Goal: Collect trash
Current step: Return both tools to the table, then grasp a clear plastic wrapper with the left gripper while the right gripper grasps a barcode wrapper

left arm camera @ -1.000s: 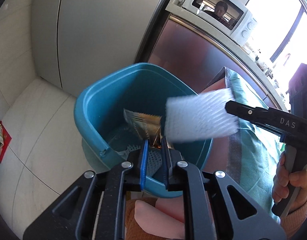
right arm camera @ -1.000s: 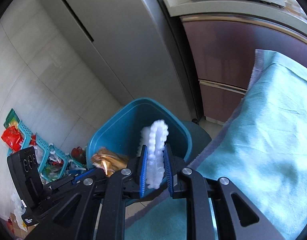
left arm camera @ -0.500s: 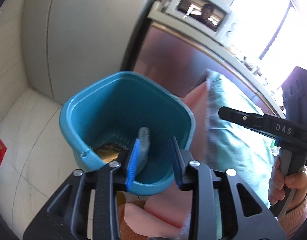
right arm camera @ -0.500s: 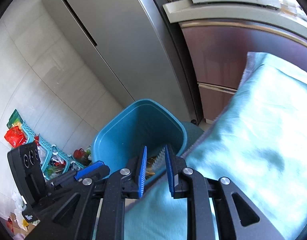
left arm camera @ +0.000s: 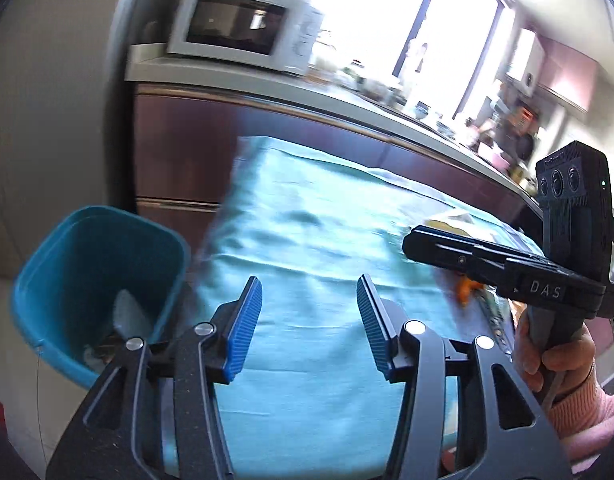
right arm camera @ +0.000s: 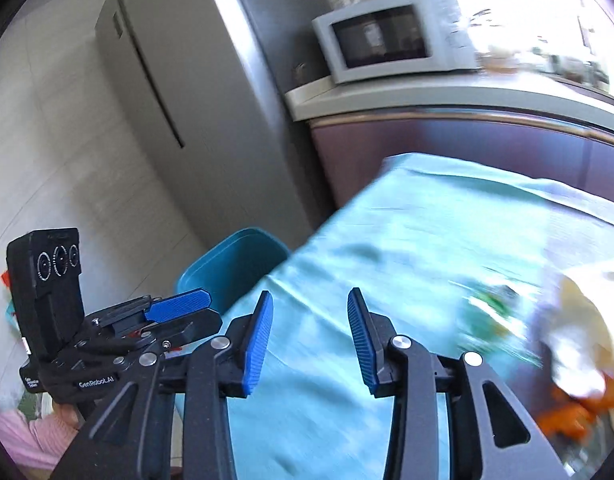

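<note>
Empty, parted left tool (left arm camera: 309,320) above teal cloth (left arm camera: 307,232), beside blue bin (left arm camera: 67,256).

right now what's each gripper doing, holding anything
left gripper: open, jaws have just been opening, nothing between them
right gripper: open, jaws have just been opening, nothing between them

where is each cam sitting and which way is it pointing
Left wrist: on the left gripper, jaws open and empty, facing the teal cloth; right gripper and hand show.
Right wrist: on the right gripper, jaws open and empty, facing the cloth and blurred litter; left gripper shows.
Shared: cloth, bin, microwave.
</note>
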Action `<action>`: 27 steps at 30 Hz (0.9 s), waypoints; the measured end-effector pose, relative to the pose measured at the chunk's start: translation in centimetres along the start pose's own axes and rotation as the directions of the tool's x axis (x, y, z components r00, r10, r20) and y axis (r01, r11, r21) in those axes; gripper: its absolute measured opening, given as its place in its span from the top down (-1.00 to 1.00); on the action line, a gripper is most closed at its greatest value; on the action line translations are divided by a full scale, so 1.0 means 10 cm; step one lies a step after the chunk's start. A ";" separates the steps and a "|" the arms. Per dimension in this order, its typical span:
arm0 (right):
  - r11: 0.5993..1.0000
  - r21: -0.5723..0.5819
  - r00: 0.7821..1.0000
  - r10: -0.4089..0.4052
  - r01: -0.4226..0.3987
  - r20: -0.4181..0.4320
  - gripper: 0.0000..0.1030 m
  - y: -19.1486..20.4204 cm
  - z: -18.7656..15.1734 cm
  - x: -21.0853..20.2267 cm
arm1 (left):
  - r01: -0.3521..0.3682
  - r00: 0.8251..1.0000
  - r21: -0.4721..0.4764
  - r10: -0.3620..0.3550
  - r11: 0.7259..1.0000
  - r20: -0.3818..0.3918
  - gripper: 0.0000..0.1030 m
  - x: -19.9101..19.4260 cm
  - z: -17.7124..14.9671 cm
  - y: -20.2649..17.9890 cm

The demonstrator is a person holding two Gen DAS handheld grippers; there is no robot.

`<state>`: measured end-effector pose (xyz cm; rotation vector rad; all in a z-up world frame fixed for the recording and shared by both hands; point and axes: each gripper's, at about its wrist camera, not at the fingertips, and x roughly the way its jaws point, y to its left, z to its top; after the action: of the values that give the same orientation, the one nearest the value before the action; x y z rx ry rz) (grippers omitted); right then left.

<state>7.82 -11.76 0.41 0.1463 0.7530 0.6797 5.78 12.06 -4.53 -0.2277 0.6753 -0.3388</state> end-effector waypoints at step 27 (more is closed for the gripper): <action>0.906 0.356 0.966 -0.256 0.229 0.032 -0.11 -1.29 -0.94 -1.02 | 0.112 0.976 0.140 -0.083 0.984 -0.201 0.05 1.25 0.31 -1.12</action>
<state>2.71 -29.14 -5.06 0.3962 0.7961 0.2951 14.28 -2.69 -5.74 -0.0838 0.8295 -0.5092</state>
